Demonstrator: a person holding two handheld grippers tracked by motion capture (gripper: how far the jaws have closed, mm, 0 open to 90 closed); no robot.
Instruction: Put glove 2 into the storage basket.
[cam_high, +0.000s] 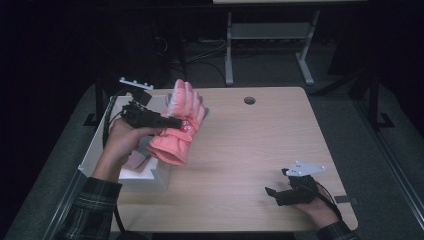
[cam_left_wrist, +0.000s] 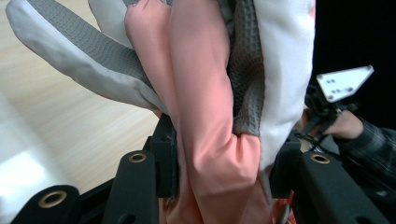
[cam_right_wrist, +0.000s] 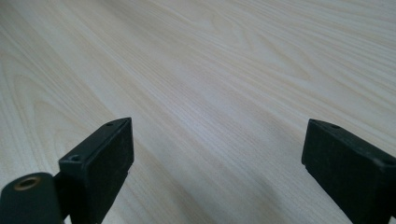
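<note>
Left of centre in the high view, above the wooden table (cam_high: 260, 150), hung a pink ski glove (cam_high: 179, 125), cuff low and fingers pointing toward the upper frame edge, clear of the tabletop. Carried a small red label with white marks near the wrist, too small to read. Showed grey textured palm patches and pale fingertips in the left gripper view, filling the upper middle of the frame (cam_left_wrist: 205, 93). Was pinched across the middle by the left gripper (cam_high: 167, 121), jaws partway closed with the pads pressing into the padded fabric from both sides. Was held up by a left hand (cam_high: 122, 140) wrapped around the gripper body, forearm in a plaid sleeve (cam_high: 92, 205) rising from the lower left corner. Sat just beside and below it a white open box (cam_high: 145, 172) at the table's left edge, with something pinkish inside, not clear enough to name.

At lower right in the high view rested the right gripper (cam_high: 275, 192) low over the table, hand behind it, grey plate on top. Stood wide apart in the right gripper view, with bare wood grain between the jaws (cam_right_wrist: 215, 158) and nothing held.
</note>
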